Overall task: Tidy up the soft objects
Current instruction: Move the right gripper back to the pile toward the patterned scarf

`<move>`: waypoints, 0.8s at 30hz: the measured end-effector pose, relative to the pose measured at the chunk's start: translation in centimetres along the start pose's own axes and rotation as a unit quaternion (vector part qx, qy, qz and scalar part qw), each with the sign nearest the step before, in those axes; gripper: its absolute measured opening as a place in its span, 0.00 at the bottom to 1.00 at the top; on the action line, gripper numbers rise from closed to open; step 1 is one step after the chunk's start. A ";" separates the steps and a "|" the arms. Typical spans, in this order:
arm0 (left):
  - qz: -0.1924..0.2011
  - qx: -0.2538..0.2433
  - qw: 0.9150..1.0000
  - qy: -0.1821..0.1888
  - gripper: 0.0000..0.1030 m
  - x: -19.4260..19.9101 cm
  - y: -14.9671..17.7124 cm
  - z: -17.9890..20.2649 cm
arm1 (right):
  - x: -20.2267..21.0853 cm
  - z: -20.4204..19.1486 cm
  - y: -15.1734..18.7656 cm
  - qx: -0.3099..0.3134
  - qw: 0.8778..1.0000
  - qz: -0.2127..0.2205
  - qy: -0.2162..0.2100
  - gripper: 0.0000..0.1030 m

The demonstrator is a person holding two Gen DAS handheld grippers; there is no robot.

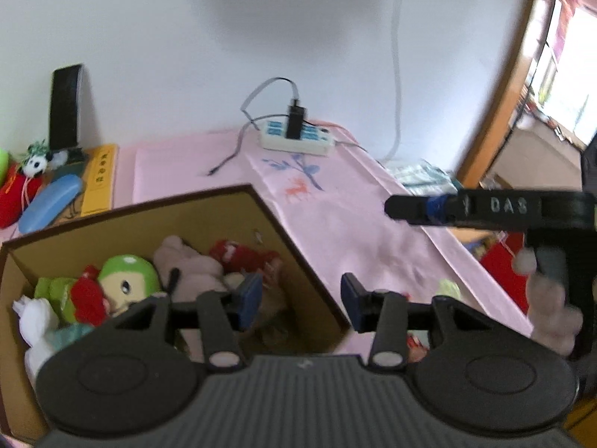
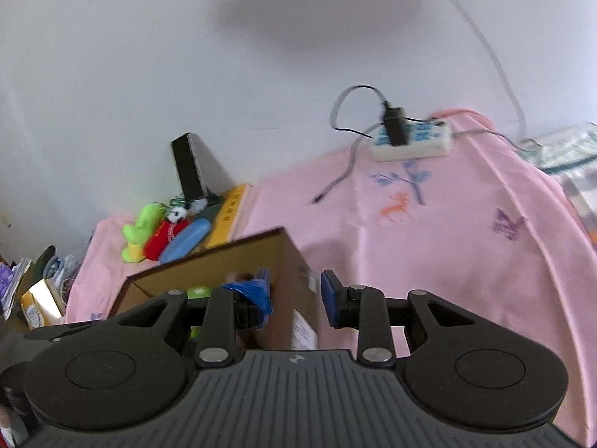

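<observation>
An open cardboard box sits on a pink cloth and holds several plush toys: a green-headed doll, a pinkish plush, a red plush and a white one. My left gripper is open and empty above the box's right corner. The right gripper shows from the side at the right of the left wrist view, with a pale pink plush below it. In the right wrist view the right gripper is open and empty above the box. A green plush and a red plush lie beyond.
A white power strip with a black plug and cables lies at the back by the wall. A black upright box, a blue case and a yellow book lie at the left. Red items lie past the table's right edge.
</observation>
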State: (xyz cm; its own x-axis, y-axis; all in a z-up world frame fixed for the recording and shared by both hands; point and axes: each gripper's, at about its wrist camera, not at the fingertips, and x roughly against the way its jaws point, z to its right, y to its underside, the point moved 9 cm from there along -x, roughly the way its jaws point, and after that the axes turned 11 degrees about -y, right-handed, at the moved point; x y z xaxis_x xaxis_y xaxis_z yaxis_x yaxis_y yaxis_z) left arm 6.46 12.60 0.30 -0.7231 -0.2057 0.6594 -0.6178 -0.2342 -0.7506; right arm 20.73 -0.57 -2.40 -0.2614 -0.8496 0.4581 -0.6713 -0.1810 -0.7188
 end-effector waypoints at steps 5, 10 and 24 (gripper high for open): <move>-0.011 -0.033 0.999 0.019 0.51 0.7 2.6 3.2 | 2.6 2.8 2.4 -0.036 0.999 -0.015 0.014 0.12; -0.044 -0.034 0.998 0.038 0.52 -0.1 5.0 5.5 | 4.5 4.8 5.3 -0.069 0.997 -0.024 0.031 0.12; -0.096 -0.080 0.989 0.076 0.56 -2.0 11.4 11.3 | 6.2 8.5 11.8 -0.147 0.987 -0.038 0.049 0.12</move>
State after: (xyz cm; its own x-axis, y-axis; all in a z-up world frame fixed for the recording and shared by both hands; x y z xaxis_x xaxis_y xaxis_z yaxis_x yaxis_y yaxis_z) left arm 4.33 -0.43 -9.13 -0.6187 -0.0243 0.7853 -0.7802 -0.0983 -0.6177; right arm 17.05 -12.22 -12.49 -0.2591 -0.7841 0.5640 -0.8605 -0.0778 -0.5035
